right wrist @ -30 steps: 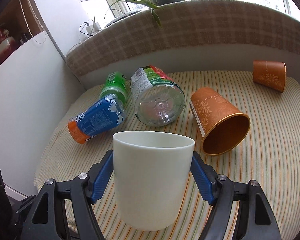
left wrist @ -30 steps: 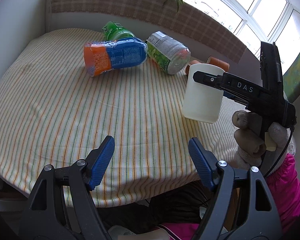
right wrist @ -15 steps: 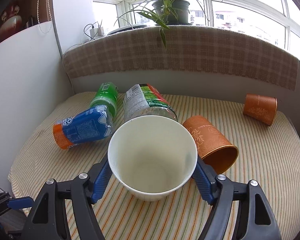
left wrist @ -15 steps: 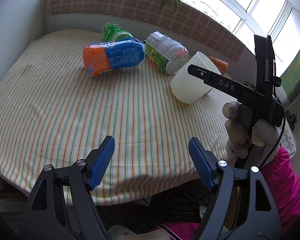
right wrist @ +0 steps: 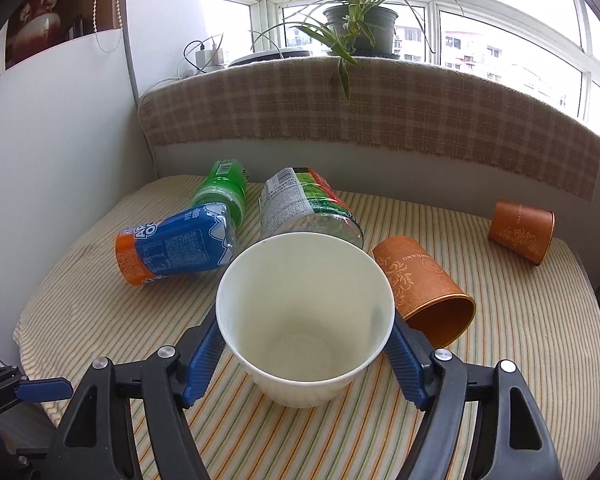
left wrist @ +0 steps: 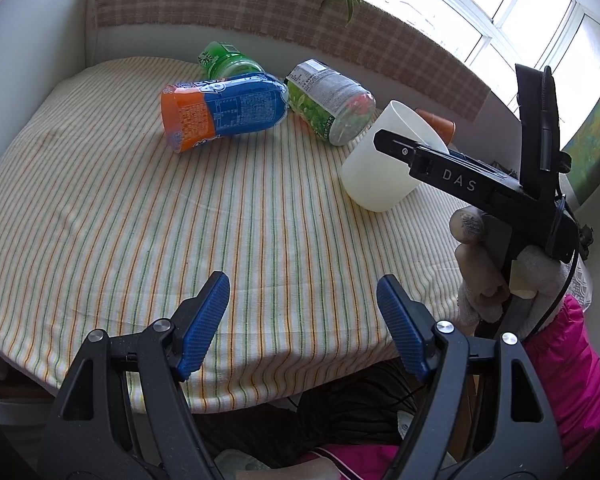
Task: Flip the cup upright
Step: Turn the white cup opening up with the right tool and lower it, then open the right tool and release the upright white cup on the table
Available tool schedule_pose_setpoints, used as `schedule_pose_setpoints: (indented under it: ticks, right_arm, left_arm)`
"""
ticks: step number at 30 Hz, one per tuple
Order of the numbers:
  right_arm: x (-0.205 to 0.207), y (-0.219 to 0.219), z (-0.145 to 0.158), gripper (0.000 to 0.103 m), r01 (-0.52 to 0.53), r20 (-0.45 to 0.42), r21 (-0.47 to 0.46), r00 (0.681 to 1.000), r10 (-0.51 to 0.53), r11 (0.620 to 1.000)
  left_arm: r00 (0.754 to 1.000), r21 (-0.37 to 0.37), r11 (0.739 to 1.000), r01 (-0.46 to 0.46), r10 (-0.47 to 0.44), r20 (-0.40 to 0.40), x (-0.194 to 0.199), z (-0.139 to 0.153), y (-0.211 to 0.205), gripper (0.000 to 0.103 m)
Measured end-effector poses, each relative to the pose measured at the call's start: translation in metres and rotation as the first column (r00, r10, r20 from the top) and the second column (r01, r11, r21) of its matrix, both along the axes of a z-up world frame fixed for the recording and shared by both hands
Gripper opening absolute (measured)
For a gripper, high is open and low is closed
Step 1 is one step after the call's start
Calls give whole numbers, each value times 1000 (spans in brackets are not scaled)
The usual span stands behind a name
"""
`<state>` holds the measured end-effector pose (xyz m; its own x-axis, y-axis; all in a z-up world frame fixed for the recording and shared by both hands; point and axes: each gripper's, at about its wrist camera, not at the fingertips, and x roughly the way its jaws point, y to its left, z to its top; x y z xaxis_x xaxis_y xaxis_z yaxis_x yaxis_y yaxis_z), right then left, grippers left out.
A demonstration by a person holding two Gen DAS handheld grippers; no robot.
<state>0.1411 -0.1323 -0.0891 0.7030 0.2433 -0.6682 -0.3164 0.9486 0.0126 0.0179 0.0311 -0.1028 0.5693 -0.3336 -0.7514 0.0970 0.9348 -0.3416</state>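
Nearest to me, the left gripper (left wrist: 303,312) hangs over the front edge of the striped tablecloth (left wrist: 140,216), its 2 blue-padded fingers (left wrist: 204,320) spread wide with nothing between them.

A little further in, on the right side, the right gripper (right wrist: 306,340) has its blue pads pressed against both sides of the white cup (right wrist: 305,312), grasping it. The cup's mouth is tipped toward the wrist camera, so its bare inside and bottom are plain to see. From the left wrist view the same cup (left wrist: 388,160) sits tilted, mouth up and away, its base low over the cloth; whether it touches the cloth I cannot tell. The gloved hand (left wrist: 488,264) grips the tool's handle above a pink sleeve (left wrist: 572,376).

Just behind the cup, to its right, an orange paper cup (right wrist: 424,284) lies on its side with its open end facing forward. Behind the cup to the left lie 3 bottles on their sides: a blue and orange bottle (right wrist: 176,244), a clear bottle with a green label (right wrist: 304,208), and a green bottle (right wrist: 224,188) behind them.

Further right, well apart, a 2nd orange cup (right wrist: 520,236) lies tipped over near the back of the table.

Beyond that runs a checked cloth (right wrist: 380,108) along the ledge, with a potted spider plant (right wrist: 356,28) at the window.
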Motion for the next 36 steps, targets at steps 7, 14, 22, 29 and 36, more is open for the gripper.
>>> schedule_pose_setpoints:
  ticks: [7, 14, 22, 29, 36]
  right_arm:
    - [6, 5, -5, 76, -3, -3, -11, 1000, 3, 1000]
    - [7, 3, -4, 76, -13, -16, 3, 1000, 13, 1000]
    - [8, 5, -4, 82, -20, -12, -5, 1000, 20, 1000]
    - [2, 8, -3, 85, -35, -10, -14, 999, 35, 999]
    - [-8, 4, 1, 88, -33, -7, -5, 999, 33, 999]
  left_arm:
    - [1000, 1, 1000, -4, 4, -4, 1, 0, 1, 78]
    - [1000, -2, 1000, -1, 1, -5, 2, -1, 1, 78]
    - [1000, -1, 1000, 1, -1, -1, 2, 1, 1, 78]
    - [1000, 1, 1000, -5, 5, 3, 3, 4, 3, 78]
    - [1000, 26, 1000, 3, -4, 27, 5, 10, 0, 78]
